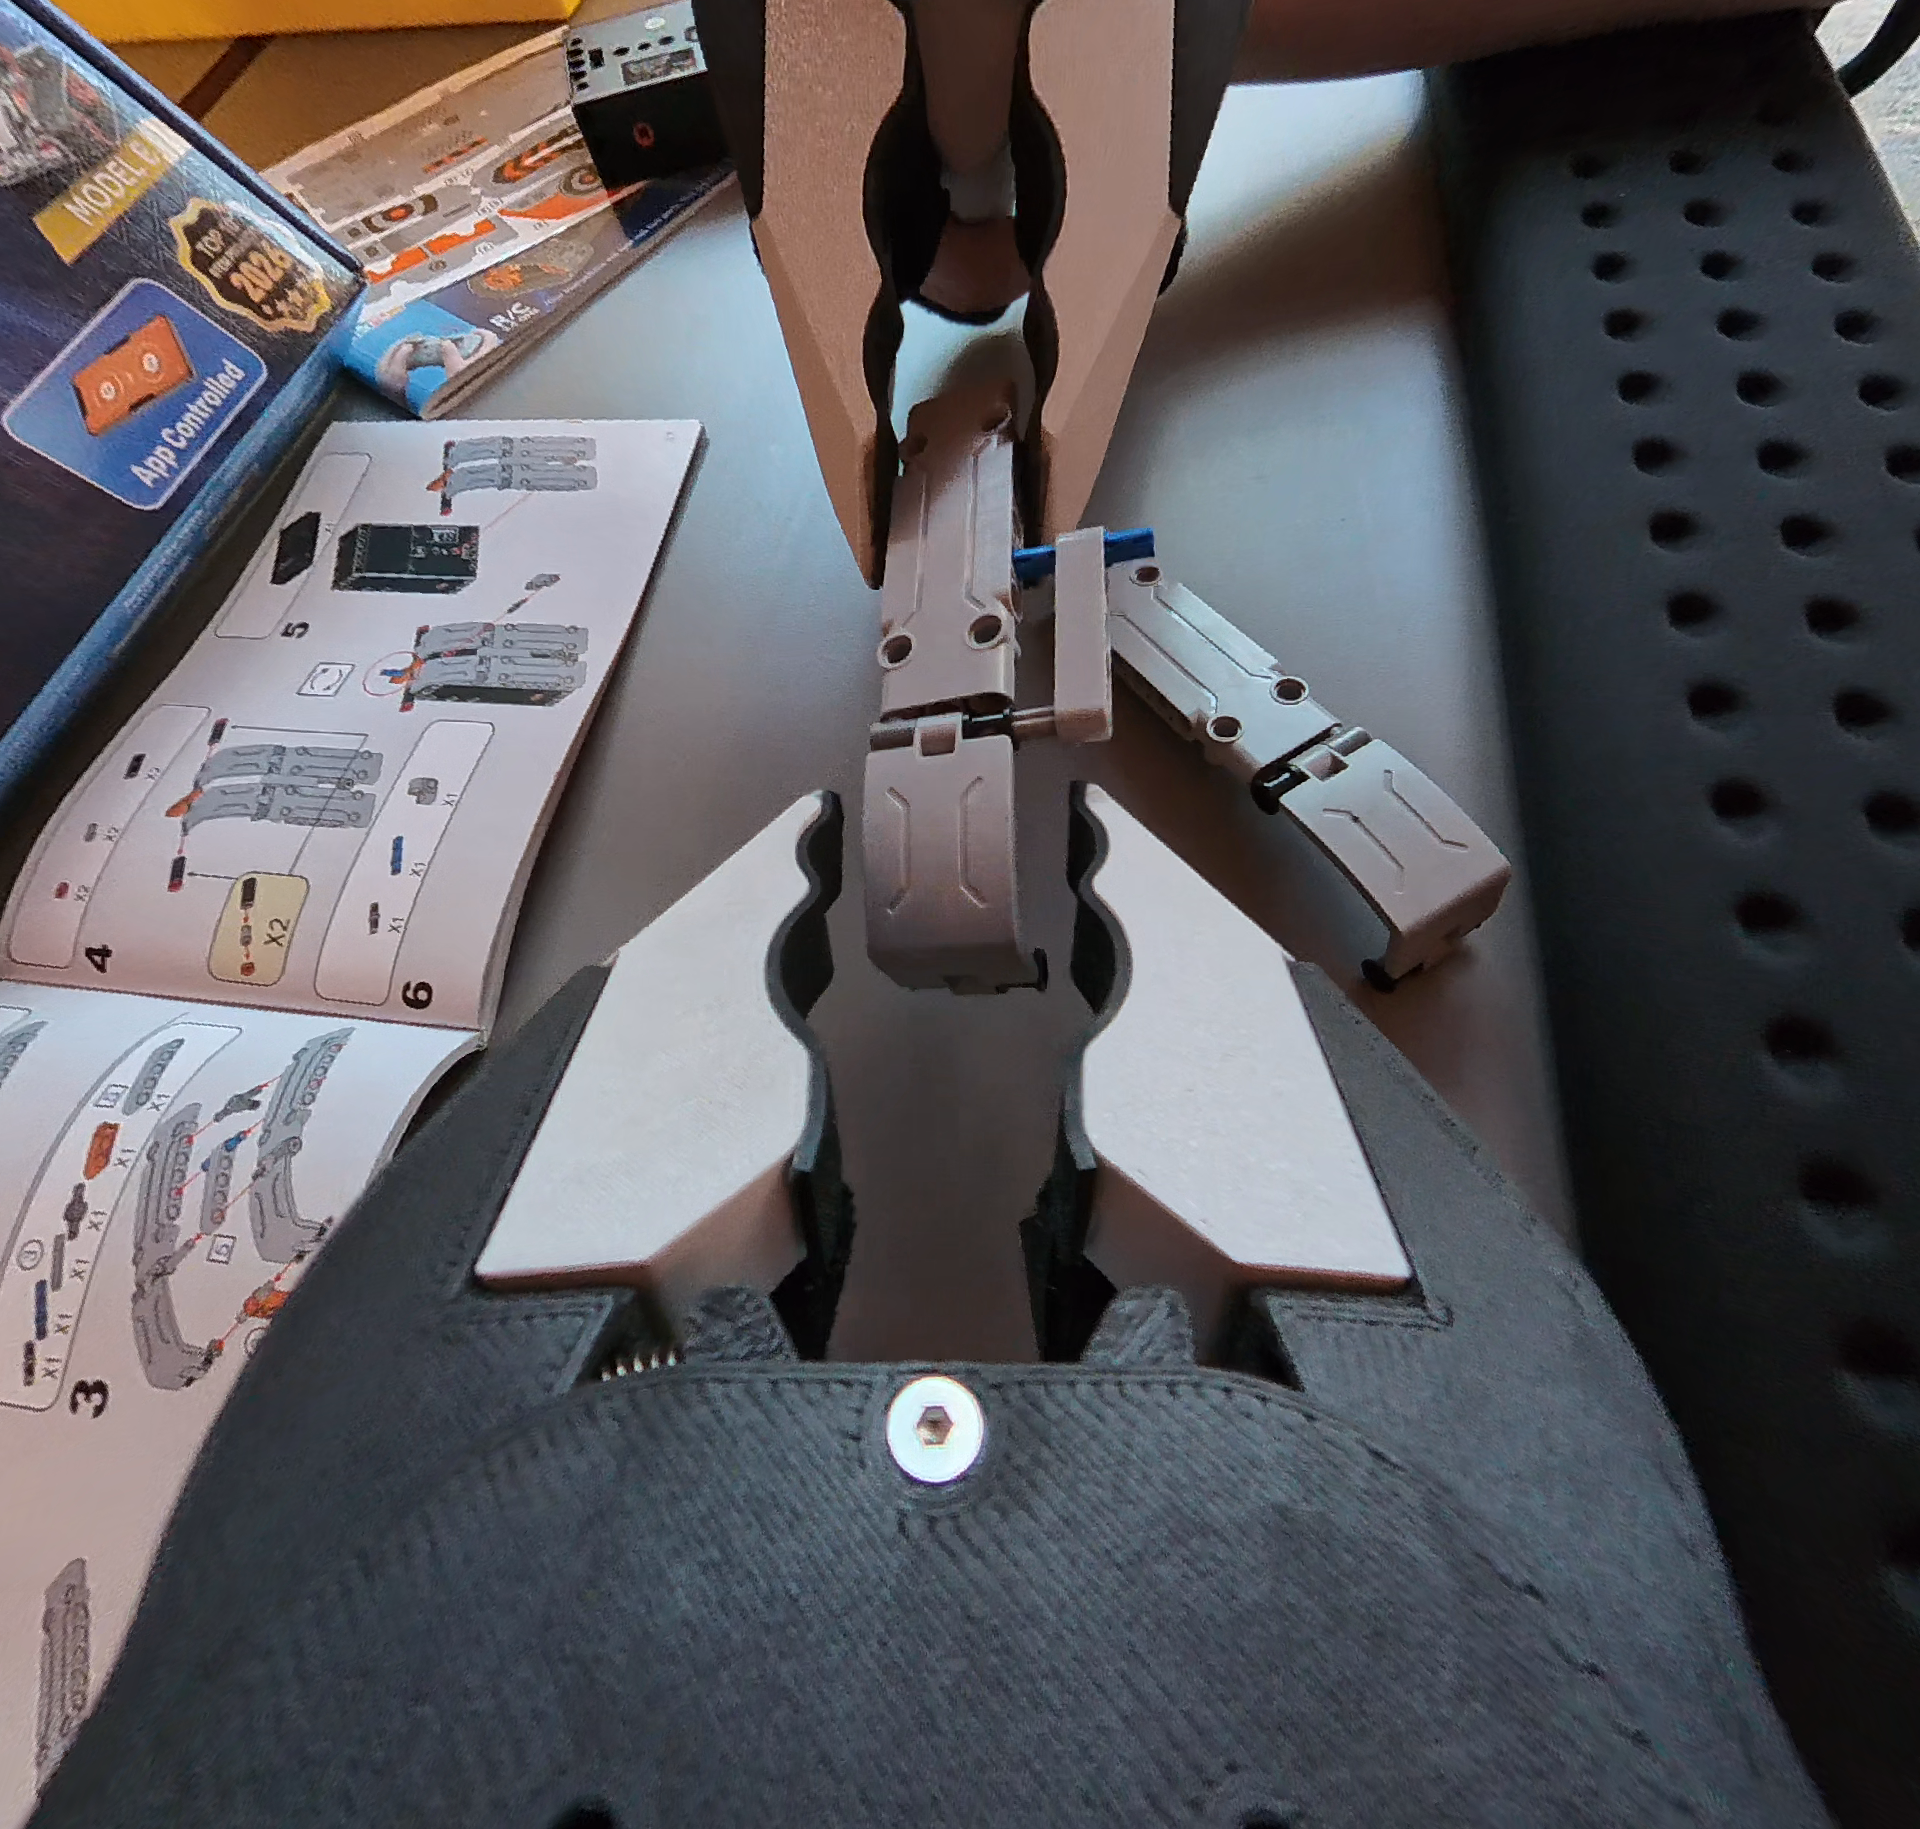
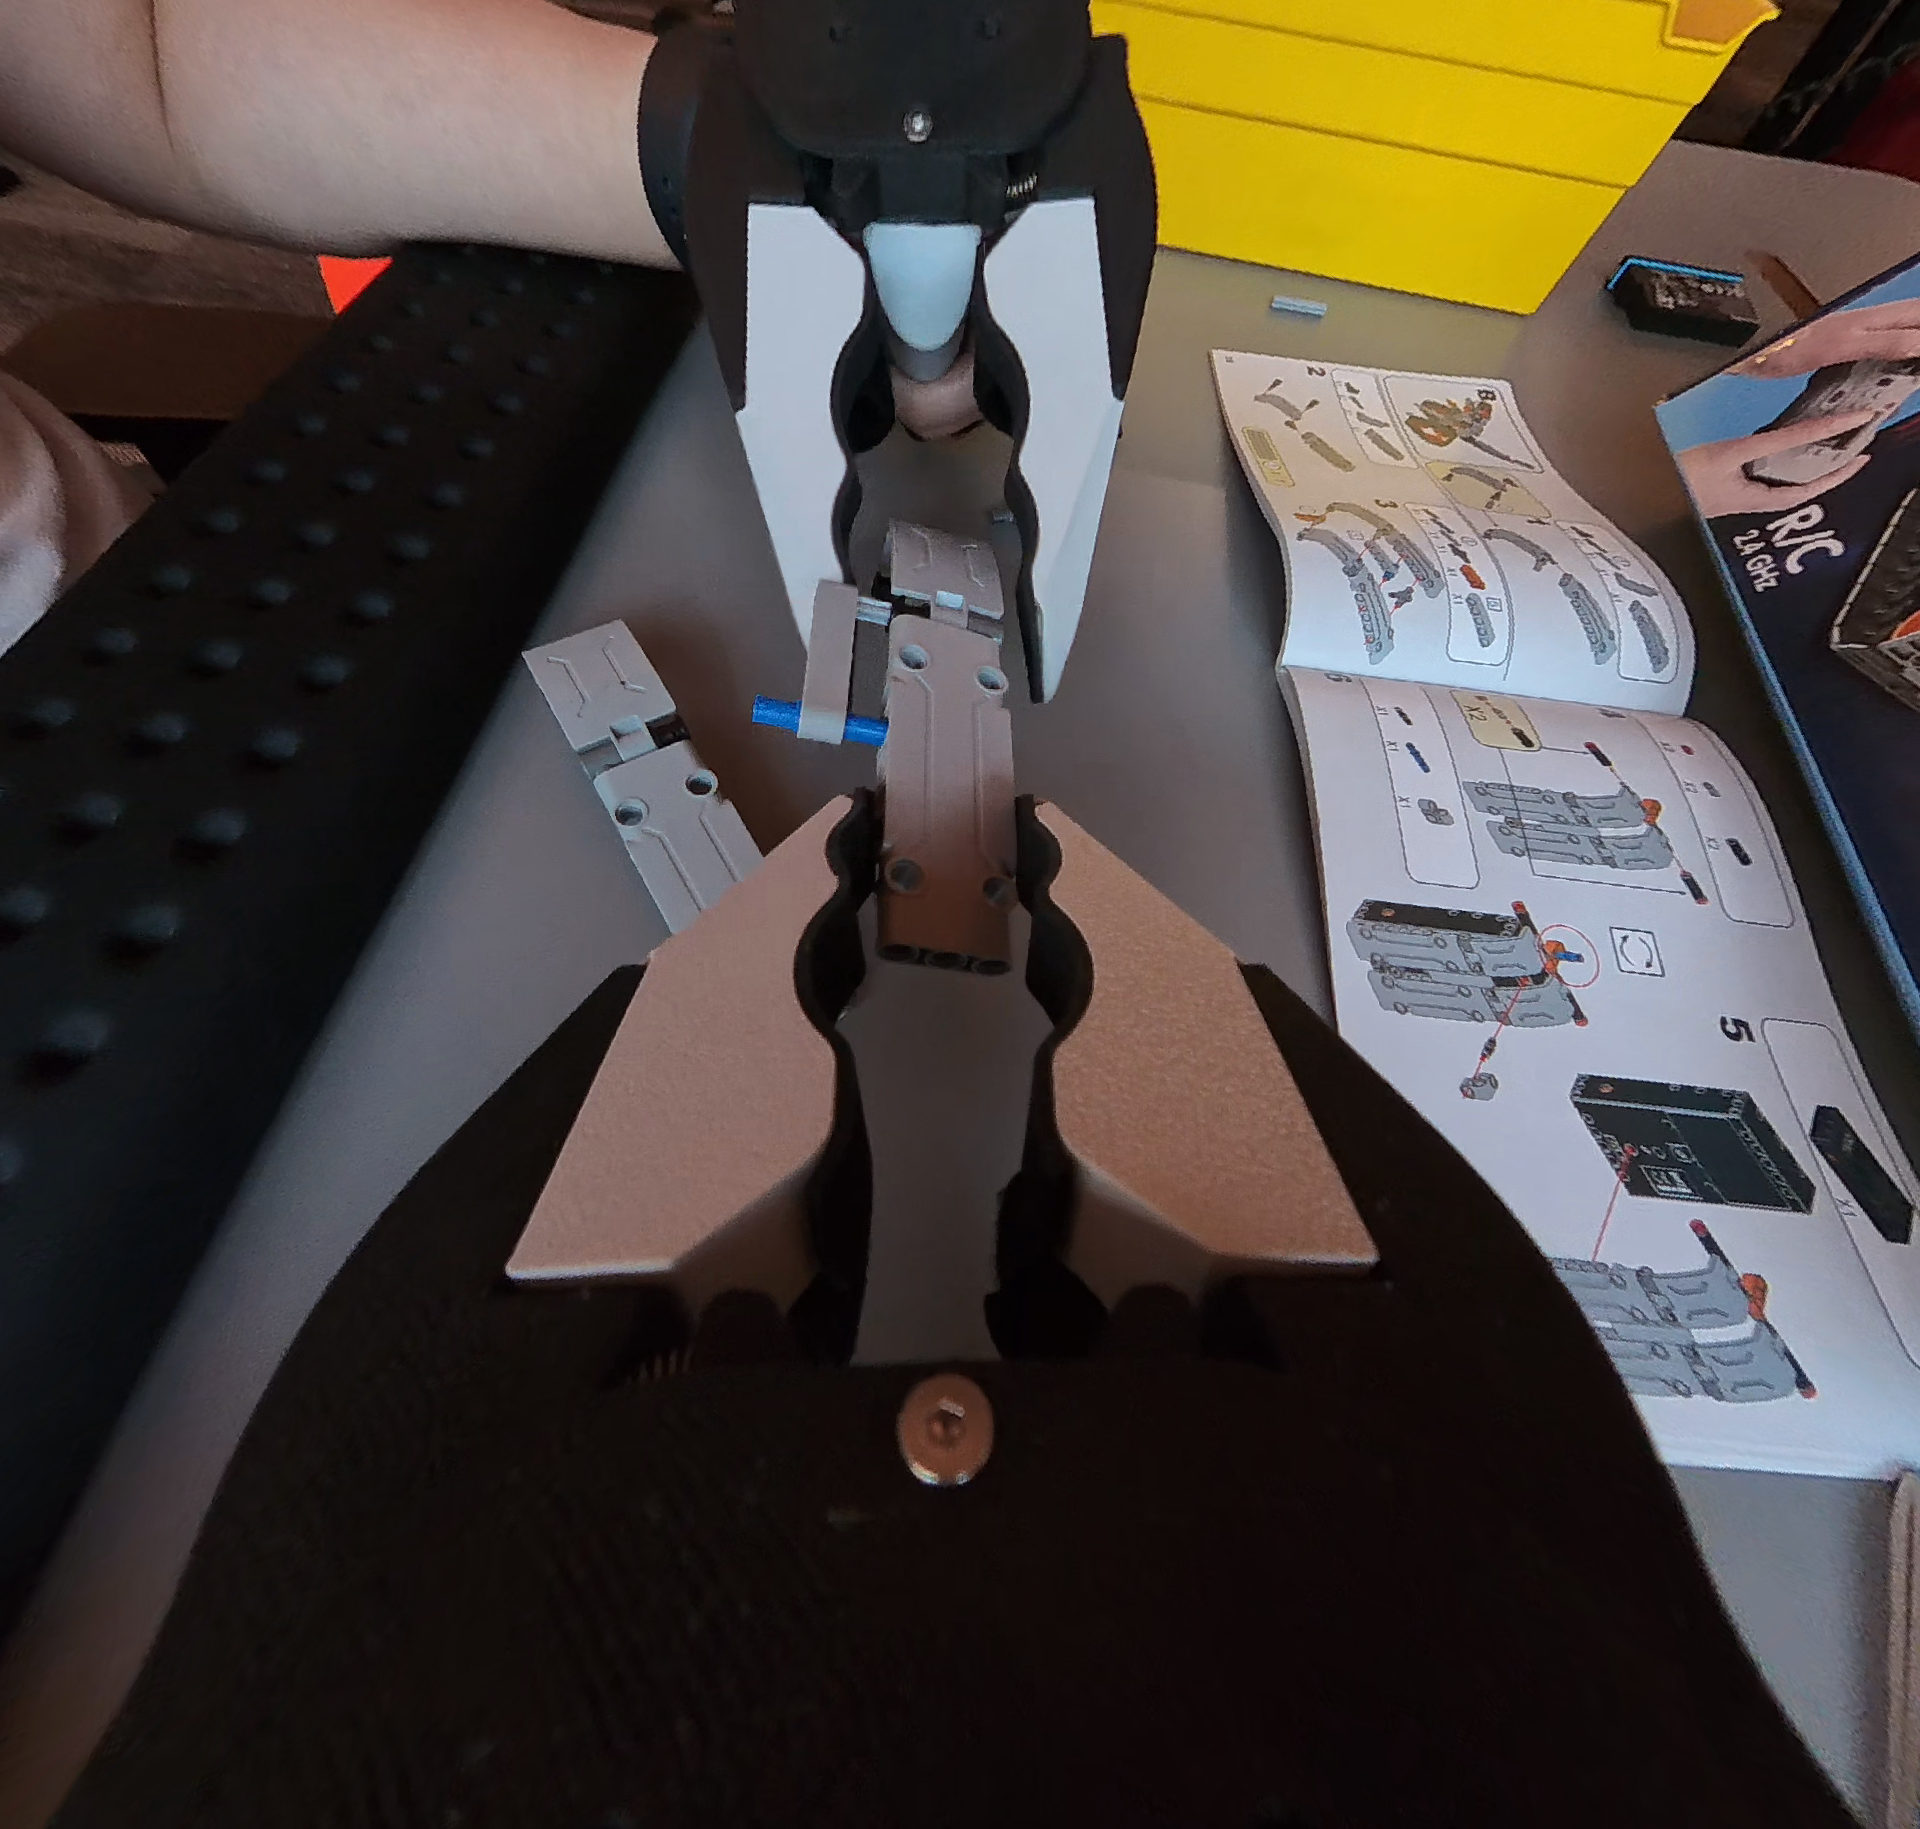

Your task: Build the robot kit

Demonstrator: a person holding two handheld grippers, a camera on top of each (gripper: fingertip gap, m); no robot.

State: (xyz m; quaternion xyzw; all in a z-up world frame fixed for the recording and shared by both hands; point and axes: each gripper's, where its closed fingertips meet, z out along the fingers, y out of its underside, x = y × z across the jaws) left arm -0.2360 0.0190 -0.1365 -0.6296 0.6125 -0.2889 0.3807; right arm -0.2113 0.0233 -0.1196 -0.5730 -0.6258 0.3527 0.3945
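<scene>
A grey hinged panel assembly (image 1: 951, 574) (image 2: 940, 792) is held above the grey table. My right gripper (image 2: 943, 829) is shut on its flat end and also shows from the top of the left wrist view (image 1: 956, 522). My left gripper (image 1: 956, 844) straddles the assembly's curved end (image 1: 940, 875) with its jaws a little apart from the sides, and it shows in the right wrist view too (image 2: 935, 636). A grey connector beam (image 1: 1081, 636) (image 2: 831, 673) with a blue axle (image 1: 1132, 543) (image 2: 774, 712) hangs off the hinge. A second grey panel assembly (image 1: 1309, 751) (image 2: 649, 792) lies on the table beside it.
An open instruction booklet (image 1: 343, 740) (image 2: 1558, 948) and a blue product box (image 1: 125, 325) (image 2: 1818, 532) lie to one side. A black dotted mat (image 1: 1714, 636) (image 2: 260, 636) borders the other. A yellow bin (image 2: 1403, 117), a black block (image 1: 644, 106) (image 2: 1683, 293) and a small grey pin (image 2: 1299, 304) sit farther back. Less than 4 cm separates the two grippers' tips.
</scene>
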